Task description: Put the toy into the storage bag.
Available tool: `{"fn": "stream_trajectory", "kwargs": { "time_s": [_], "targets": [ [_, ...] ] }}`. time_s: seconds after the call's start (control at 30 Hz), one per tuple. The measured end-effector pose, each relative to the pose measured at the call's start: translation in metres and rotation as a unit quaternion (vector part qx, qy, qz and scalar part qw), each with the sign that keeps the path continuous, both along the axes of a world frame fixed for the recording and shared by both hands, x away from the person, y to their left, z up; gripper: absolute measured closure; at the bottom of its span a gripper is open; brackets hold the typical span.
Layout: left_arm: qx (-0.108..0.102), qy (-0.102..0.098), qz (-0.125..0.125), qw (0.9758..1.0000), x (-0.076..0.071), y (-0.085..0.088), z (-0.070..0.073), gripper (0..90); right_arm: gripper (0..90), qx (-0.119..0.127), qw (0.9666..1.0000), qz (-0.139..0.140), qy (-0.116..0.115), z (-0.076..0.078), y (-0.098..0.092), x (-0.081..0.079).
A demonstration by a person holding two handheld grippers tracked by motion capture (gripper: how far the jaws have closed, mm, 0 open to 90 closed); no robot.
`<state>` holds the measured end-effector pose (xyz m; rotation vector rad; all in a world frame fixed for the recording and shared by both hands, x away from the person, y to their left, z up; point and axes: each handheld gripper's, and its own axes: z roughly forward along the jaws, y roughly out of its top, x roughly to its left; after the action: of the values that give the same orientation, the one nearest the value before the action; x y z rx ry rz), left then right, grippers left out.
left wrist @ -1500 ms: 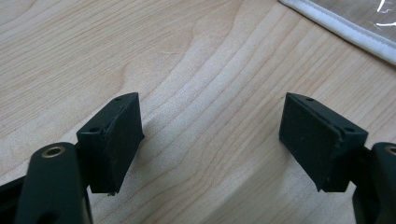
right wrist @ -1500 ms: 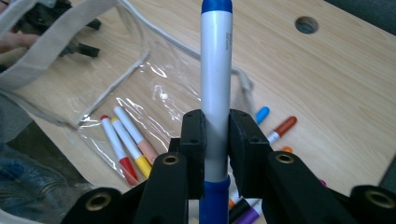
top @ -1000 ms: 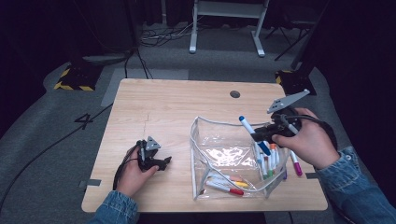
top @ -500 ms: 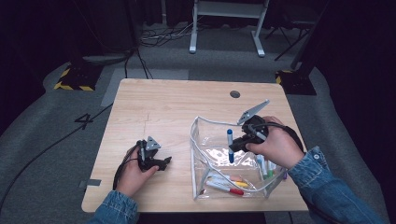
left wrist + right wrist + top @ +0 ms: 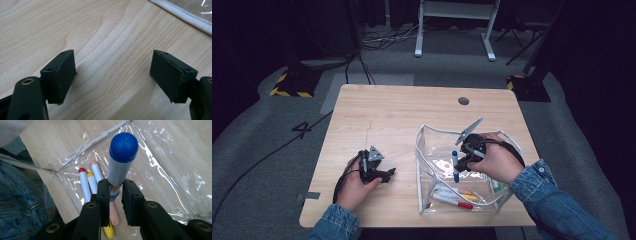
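A clear plastic pouch (image 5: 432, 145) with a white zip edge stands open on the wooden table (image 5: 402, 115). My right gripper (image 5: 458, 165) is inside its mouth, shut on a blue-capped marker (image 5: 455, 167) that points down. In the right gripper view, the marker (image 5: 120, 162) sits between the pads, above red (image 5: 83, 183), yellow (image 5: 92, 181) and peach (image 5: 98, 173) markers on the pouch floor (image 5: 162, 170). My left gripper (image 5: 384, 173) rests on the table left of the pouch, open and empty (image 5: 112, 75).
More markers (image 5: 452, 197) lie in the pouch's near end, and a few (image 5: 496, 186) show behind my right hand. A round hole (image 5: 463, 100) is in the table's far side. A desk frame (image 5: 452, 30) and cables lie on the floor beyond.
My right gripper has moved left and down with the blue marker, from above the pouch's right rim into its opening. The left gripper has stayed put.
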<state>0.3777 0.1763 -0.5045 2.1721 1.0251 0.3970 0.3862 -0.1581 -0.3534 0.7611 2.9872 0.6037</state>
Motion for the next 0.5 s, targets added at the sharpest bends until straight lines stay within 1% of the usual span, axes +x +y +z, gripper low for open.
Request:
{"fn": "stream_trajectory", "kwargs": {
  "time_s": [0.13,0.2,0.3,0.37,0.5],
  "targets": [
    [0.000,0.000,0.000,1.0000,0.000,0.000,0.000,21.3,76.9,-0.016,0.9998,0.003,0.012,-0.009,0.002,0.001],
    [0.000,0.000,0.000,1.0000,0.000,0.000,0.000,21.3,76.9,-0.028,0.9995,0.007,0.014,-0.013,0.004,0.001],
    [0.000,0.000,0.000,1.0000,0.000,0.000,0.000,21.3,76.9,-0.046,0.9987,0.015,0.017,-0.019,0.006,0.001],
    [0.000,0.000,0.000,1.0000,0.000,0.000,0.000,21.3,76.9,-0.055,0.9980,0.018,0.027,-0.023,0.007,0.000],
    [0.002,0.000,-0.001,1.0000,0.000,0.000,0.000,21.3,76.9,-0.071,0.9967,0.025,0.031,-0.028,0.009,-0.001]
  ]
}}
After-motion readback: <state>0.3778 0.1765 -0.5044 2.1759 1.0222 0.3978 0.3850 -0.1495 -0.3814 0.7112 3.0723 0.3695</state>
